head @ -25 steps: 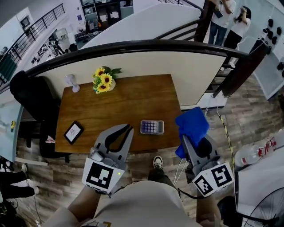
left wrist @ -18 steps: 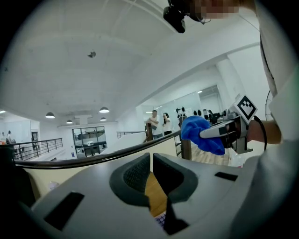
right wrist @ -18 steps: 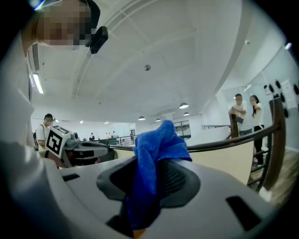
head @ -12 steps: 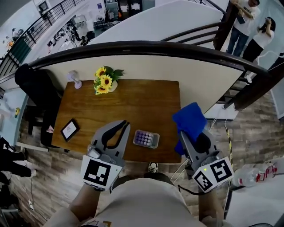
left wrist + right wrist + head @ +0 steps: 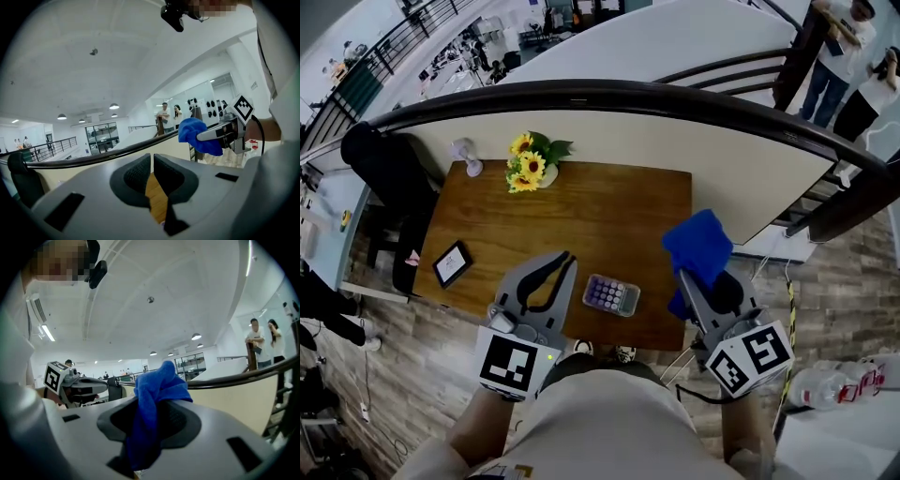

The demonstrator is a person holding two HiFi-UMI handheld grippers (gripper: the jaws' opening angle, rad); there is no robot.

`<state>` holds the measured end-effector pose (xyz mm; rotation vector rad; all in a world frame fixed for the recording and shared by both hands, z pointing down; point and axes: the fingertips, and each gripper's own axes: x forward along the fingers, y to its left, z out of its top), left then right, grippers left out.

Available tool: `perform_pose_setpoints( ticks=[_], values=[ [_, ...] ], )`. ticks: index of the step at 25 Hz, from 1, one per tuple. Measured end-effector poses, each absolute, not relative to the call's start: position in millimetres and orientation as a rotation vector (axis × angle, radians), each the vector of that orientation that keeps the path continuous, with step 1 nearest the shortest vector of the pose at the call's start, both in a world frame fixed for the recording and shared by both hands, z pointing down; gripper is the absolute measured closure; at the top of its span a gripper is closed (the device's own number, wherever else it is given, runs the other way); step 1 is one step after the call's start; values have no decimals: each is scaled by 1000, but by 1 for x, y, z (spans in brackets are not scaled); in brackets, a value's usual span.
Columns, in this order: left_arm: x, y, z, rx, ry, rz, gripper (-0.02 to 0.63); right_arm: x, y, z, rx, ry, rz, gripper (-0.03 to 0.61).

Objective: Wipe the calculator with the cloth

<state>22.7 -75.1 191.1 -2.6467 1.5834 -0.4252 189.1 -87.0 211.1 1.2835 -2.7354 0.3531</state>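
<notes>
Black-framed tablet [image 5: 452, 263] near the brown wooden table's [image 5: 609, 206] left edge; its print is too small to read. Yellow sunflower bunch [image 5: 530, 164] at the far edge. Left gripper [image 5: 565, 257]: jaws drawn to a thin slit, holding nothing. Small grey calculator with purple keys [image 5: 611, 294] lies flat near the front edge, between the grippers; no label legible. Right gripper [image 5: 701, 279]: jaws clamped on a crumpled blue cloth [image 5: 698, 246], which hides their tips.

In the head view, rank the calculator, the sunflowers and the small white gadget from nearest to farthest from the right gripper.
1. the calculator, just left of the right gripper, near edge.
2. the sunflowers, far edge, left of centre.
3. the white gadget, far-left corner.
</notes>
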Motion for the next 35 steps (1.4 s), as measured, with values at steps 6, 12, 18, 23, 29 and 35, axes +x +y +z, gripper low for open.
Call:
perform_pose_setpoints(
  ticks=[6,12,18,23,29,35],
  values=[
    [7,-80,196,-2653,1589,-429,591,172,-92,217,1258,-2714,356,436],
    [-6,-85,216,-2684,1560,-478,591,160,-96,233,1272,-2665,399,434],
    [-16,-94,258,-2764,1529,-577,591,144,-97,270,1238,-2576,462,434],
    [-23,-104,310,-2841,1485,-698,591,131,-105,317,1235,-2483,536,434],
    [-21,-107,381,-2935,1398,-880,591,128,-105,381,1233,-2356,644,434],
    [-19,-105,449,-3028,1335,-1031,591,125,-104,441,1209,-2253,714,434]
  ],
)
